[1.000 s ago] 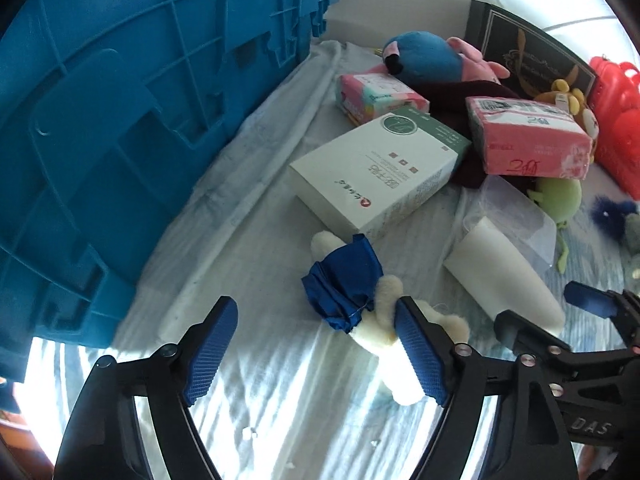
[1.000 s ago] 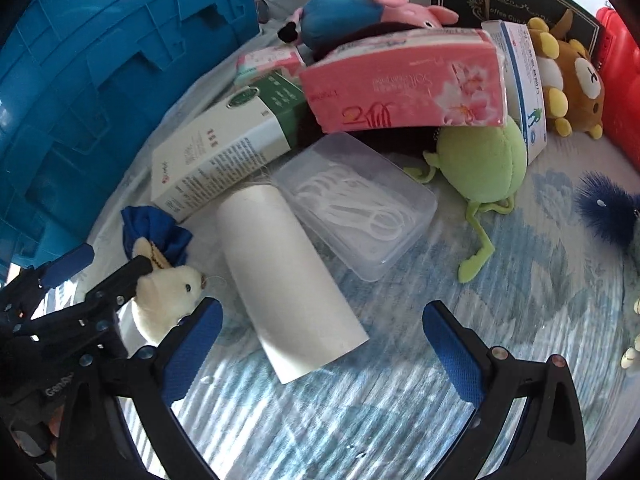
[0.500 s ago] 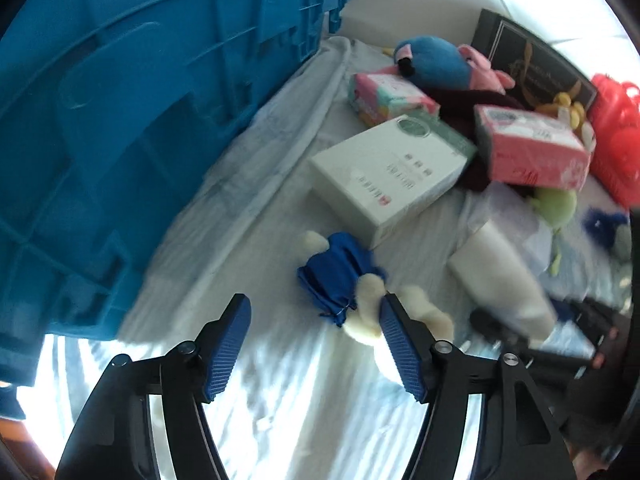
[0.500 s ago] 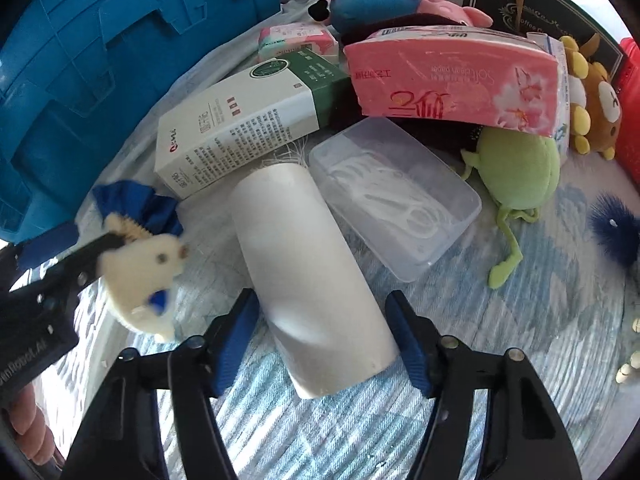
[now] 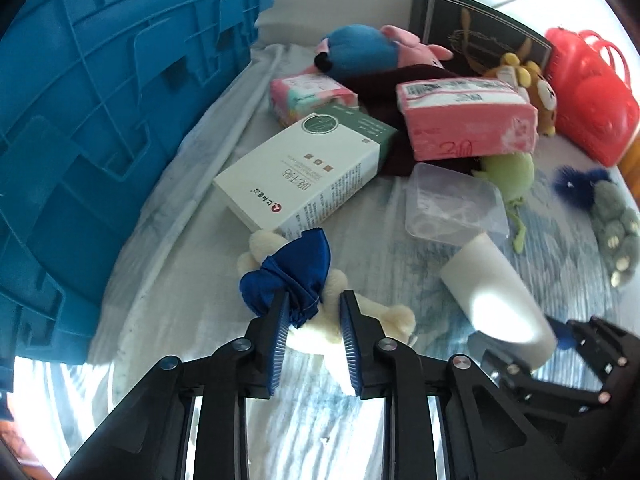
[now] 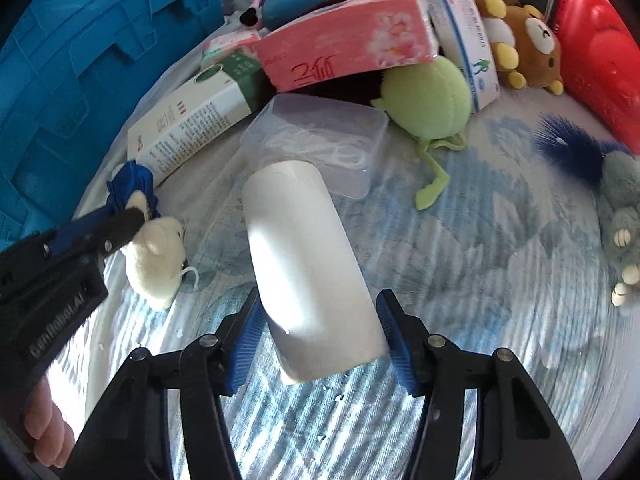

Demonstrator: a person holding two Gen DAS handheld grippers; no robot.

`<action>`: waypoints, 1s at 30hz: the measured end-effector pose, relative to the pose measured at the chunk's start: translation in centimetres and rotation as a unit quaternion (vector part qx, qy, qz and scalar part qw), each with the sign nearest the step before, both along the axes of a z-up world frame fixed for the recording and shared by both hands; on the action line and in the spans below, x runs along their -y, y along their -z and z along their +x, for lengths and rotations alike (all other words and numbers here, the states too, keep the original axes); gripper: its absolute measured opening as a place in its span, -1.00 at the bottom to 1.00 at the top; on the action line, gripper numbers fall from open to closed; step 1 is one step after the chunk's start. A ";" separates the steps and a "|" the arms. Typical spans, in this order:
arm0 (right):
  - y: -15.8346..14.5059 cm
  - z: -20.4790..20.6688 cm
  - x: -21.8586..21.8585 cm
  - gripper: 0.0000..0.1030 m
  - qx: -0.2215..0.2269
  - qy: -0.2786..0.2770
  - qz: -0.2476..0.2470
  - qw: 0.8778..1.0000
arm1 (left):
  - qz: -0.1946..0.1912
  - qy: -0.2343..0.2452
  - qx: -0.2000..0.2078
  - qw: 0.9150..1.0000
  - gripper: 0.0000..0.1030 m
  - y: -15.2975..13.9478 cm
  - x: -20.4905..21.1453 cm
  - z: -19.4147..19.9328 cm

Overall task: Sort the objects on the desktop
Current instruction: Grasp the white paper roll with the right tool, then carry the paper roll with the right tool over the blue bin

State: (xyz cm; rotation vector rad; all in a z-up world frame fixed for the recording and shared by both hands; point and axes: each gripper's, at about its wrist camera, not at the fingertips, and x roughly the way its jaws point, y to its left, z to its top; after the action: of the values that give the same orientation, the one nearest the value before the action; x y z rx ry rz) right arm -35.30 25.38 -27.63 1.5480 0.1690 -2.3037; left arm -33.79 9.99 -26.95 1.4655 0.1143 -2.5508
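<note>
My left gripper is shut on a small cream plush toy in a blue cloth, low over the sheet. It also shows in the right wrist view, held by the left gripper. My right gripper is shut on a white paper roll, which lies lengthwise between the pads. The roll also shows in the left wrist view.
A big blue crate fills the left. Behind lie a white-green box, a clear plastic box, pink tissue packs, a green plush, a brown bear, a red bag and a grey plush.
Both grippers have closed from wide open: the left onto the cream plush toy, the right onto the white roll. Both moved forward towards their objects.
</note>
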 end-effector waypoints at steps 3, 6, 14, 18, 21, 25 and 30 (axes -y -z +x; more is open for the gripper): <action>-0.8 0.4 -0.3 0.06 -0.007 0.004 -0.006 1.000 | -0.003 0.008 -0.004 1.000 -0.97 -0.7 -0.2 0.6; -1.7 0.9 -0.2 0.01 -0.014 0.004 -0.012 1.000 | -0.009 0.016 -0.009 1.000 -0.97 -1.4 -0.3 1.0; -4.2 1.8 1.1 -0.07 -0.041 0.004 -0.024 0.999 | -0.025 0.018 -0.036 0.999 -0.98 -3.8 0.0 2.8; -5.5 1.7 1.8 -0.12 -0.058 0.002 -0.032 0.998 | -0.032 0.018 -0.058 0.998 -0.98 -5.8 0.1 3.7; -7.0 2.2 1.4 -0.13 -0.071 0.000 -0.035 0.997 | -0.034 0.016 -0.072 0.997 -0.98 -7.3 0.1 4.4; -8.8 3.0 1.4 -0.13 -0.090 0.000 -0.040 0.995 | -0.041 0.017 -0.095 0.994 -0.98 -9.5 -0.3 5.5; -12.1 4.1 1.3 -0.13 -0.125 -0.003 -0.049 0.991 | -0.053 0.020 -0.126 0.990 -0.98 -12.5 -1.0 6.6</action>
State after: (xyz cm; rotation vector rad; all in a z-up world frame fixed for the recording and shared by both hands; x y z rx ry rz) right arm -31.21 24.12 -15.56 1.2064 0.1224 -2.4565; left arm -27.15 10.95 -14.48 1.1148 -0.0151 -2.7186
